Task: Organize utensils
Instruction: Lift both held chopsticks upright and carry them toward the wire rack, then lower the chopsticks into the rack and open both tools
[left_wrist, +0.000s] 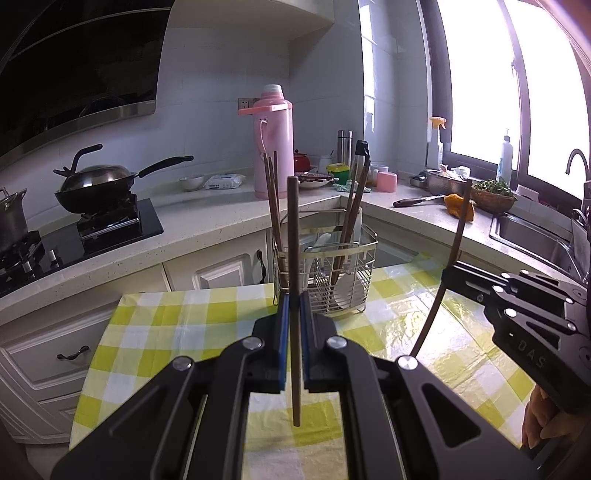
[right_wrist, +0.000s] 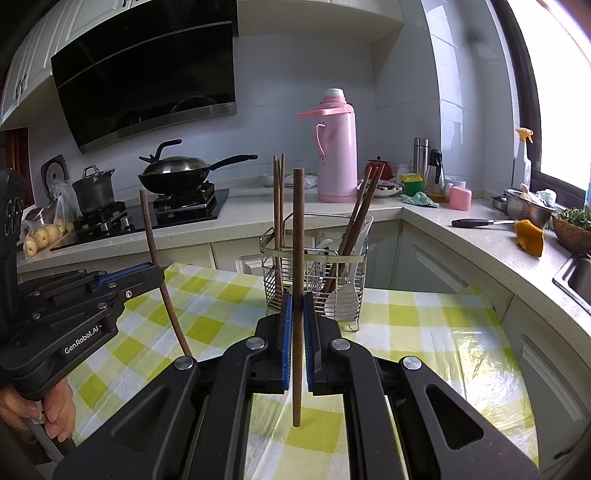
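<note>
My left gripper (left_wrist: 294, 297) is shut on a brown chopstick (left_wrist: 294, 258) that stands upright between its blue pads. My right gripper (right_wrist: 297, 297) is shut on a second brown chopstick (right_wrist: 297, 240), also upright. Each gripper shows in the other's view: the right one (left_wrist: 448, 271) at the right edge with its chopstick (left_wrist: 448, 258) slanting, the left one (right_wrist: 159, 271) at the left edge with its chopstick (right_wrist: 159, 269). Ahead on the checked tablecloth (left_wrist: 177, 325) stands a wire utensil caddy (left_wrist: 364, 251) (right_wrist: 269, 254). It holds several chopsticks and white spoons (right_wrist: 345, 299).
A kitchen counter (left_wrist: 207, 214) wraps around behind the table, with a pink thermos (left_wrist: 273, 144), a wok on a stove (left_wrist: 96, 184), a knife (left_wrist: 417, 201) and a sink (left_wrist: 528, 232) at the right. A hand (right_wrist: 48, 410) holds the left gripper's handle.
</note>
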